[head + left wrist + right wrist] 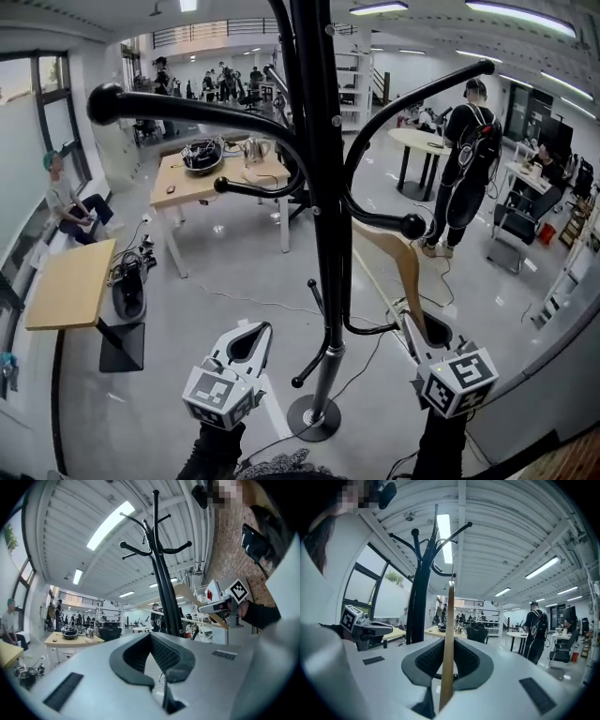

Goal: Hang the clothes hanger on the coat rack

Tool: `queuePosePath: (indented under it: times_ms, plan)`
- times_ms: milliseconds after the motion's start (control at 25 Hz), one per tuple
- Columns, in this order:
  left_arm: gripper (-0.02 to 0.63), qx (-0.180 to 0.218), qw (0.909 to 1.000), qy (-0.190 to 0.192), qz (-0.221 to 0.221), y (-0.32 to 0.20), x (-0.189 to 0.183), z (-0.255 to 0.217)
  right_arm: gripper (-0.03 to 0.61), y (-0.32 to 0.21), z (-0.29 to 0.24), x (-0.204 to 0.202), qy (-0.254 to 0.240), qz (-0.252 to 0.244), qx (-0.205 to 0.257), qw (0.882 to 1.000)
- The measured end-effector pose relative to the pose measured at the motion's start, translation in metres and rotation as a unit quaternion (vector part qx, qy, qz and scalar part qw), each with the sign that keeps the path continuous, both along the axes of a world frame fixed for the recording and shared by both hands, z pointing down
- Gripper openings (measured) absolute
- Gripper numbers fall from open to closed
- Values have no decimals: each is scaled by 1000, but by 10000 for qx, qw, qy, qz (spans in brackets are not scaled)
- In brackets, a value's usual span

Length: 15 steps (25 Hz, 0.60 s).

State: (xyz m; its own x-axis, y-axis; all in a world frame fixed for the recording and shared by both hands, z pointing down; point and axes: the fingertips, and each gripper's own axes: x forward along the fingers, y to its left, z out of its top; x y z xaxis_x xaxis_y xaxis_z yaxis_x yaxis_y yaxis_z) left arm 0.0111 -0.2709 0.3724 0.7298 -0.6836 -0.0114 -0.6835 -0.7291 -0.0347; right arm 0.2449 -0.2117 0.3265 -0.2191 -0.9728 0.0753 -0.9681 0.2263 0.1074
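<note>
Our right claw (pixel 446 670) is clenched on one end of the wooden clothes hanger (pixel 449 630), which rises edge-on toward the coat rack (pixel 323 187), its top just beside a lower right peg (pixel 398 225). Our left claw (pixel 158 670) is closed on nothing. Held this far from its hook, the hanger could swivel, knock the peg and miss

A tall black metal coat rack (pixel 323 216) blocks the centre, one knob-tipped arm (pixel 411 225) close above a pale wooden clothes hanger (pixel 398 267); grey floor (pixel 216 272) lies open left.
</note>
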Motion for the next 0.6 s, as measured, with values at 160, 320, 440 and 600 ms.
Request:
queuePosePath:
  times_ms: [160,320,440,600]
  plan:
    - [8,35,9994,-32,-350,6,-14,-4,60,-16,-4,-6,72,-361,-71,9993]
    - [8,52,9977,-99,-672,9,-30,-4,60,-38,-11,-7,243,-643,-139,9975]
    - [8,37,9953,-142,-953,10,-43,-7,60,-52,-21,-7,382,-739,-112,9965]
    - [8,106,9937,-160,-1100,9,-52,-12,60,-68,-42,-15,467,-896,51,9949]
